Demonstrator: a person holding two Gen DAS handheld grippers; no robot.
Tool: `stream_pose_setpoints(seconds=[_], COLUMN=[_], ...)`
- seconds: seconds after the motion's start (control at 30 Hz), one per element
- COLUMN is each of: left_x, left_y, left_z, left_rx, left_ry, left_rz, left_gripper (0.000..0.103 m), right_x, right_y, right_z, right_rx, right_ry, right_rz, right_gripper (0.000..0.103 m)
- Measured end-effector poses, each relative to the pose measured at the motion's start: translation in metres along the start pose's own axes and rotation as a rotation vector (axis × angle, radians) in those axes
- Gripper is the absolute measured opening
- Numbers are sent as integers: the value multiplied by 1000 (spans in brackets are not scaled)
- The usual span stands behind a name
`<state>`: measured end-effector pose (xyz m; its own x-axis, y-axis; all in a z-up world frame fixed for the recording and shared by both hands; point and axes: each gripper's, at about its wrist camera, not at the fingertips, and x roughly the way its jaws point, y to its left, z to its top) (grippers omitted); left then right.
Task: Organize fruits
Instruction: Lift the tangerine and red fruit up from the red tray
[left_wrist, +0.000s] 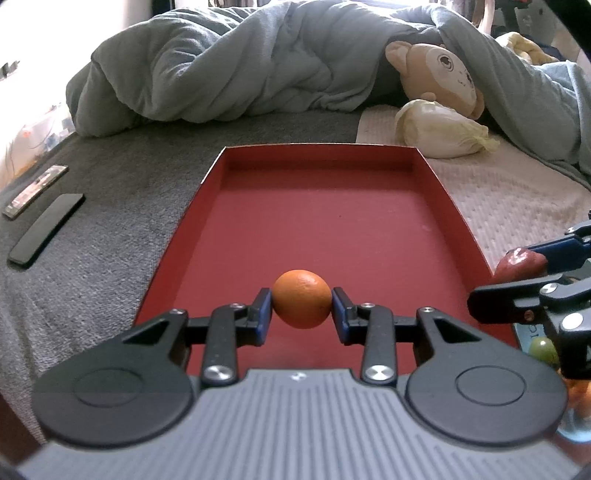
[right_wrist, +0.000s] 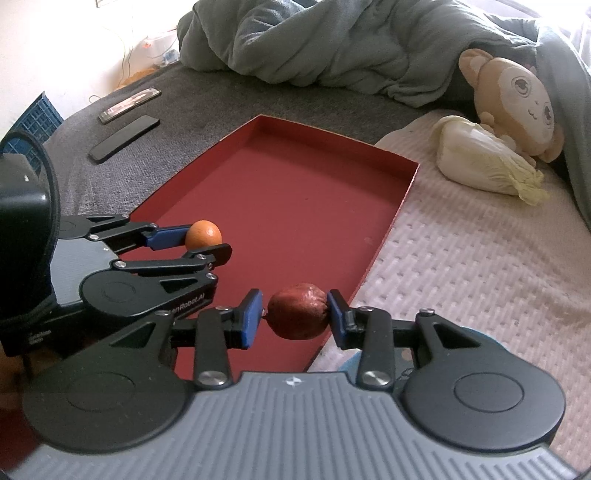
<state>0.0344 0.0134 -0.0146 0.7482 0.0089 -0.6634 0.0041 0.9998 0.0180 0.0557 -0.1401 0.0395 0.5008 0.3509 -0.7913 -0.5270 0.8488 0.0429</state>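
Two grippers, two fruits, both over the near end of the red tray (left_wrist: 321, 206). The left gripper (left_wrist: 302, 312) has its blue pads (left_wrist: 264, 314) pressed on either side of a small orange (left_wrist: 301, 299), closed just to the fruit's width, and the orange hangs above the tray floor at about 6 o'clock of the tray. In the right wrist view, the right gripper (right_wrist: 295, 314) pinches a wrinkled dark red fruit (right_wrist: 298, 311) between its pads, narrowed to that fruit, right over the tray's near right edge at roughly 5 o'clock. The left gripper sits at 10 o'clock from it, orange in its grip. Beyond the tray, at 1 o'clock, a cabbage (right_wrist: 487, 166) lies beside a plush monkey (right_wrist: 517, 99); two phones (right_wrist: 125, 138) rest at 10 o'clock on the grey blanket (right_wrist: 207, 110).
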Motion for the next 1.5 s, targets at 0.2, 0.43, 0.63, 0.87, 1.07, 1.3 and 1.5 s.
stream_pose_setpoints(seconds=[0.2,0.43,0.63,0.87,1.07,1.3,1.5], left_x=[0,0,0,0,0,1,1], left_y=[0,1,1,1,1,1,0], left_z=[0,0,0,0,0,0,0], left_rx=[7,6,6,6,7,6,5], left_ry=[-1,-2,-2,-2,-2,-2,-2], left_rz=[-3,-5,-4,-5,-5,-5,-3], left_gripper=[38,38,38,38,38,38,38], right_x=[-1,-2,-2,-2,-2,-1,-1], right_y=[0,0,0,1,1,2,3], right_z=[0,0,0,0,0,0,1], right_rx=[-1,-5,-9,-12,-14,-17,-18], right_ry=[-1,0,1,3,5,6,7], right_rz=[0,1,3,4,8,9,10], right_gripper=[44,44,44,44,44,44,44])
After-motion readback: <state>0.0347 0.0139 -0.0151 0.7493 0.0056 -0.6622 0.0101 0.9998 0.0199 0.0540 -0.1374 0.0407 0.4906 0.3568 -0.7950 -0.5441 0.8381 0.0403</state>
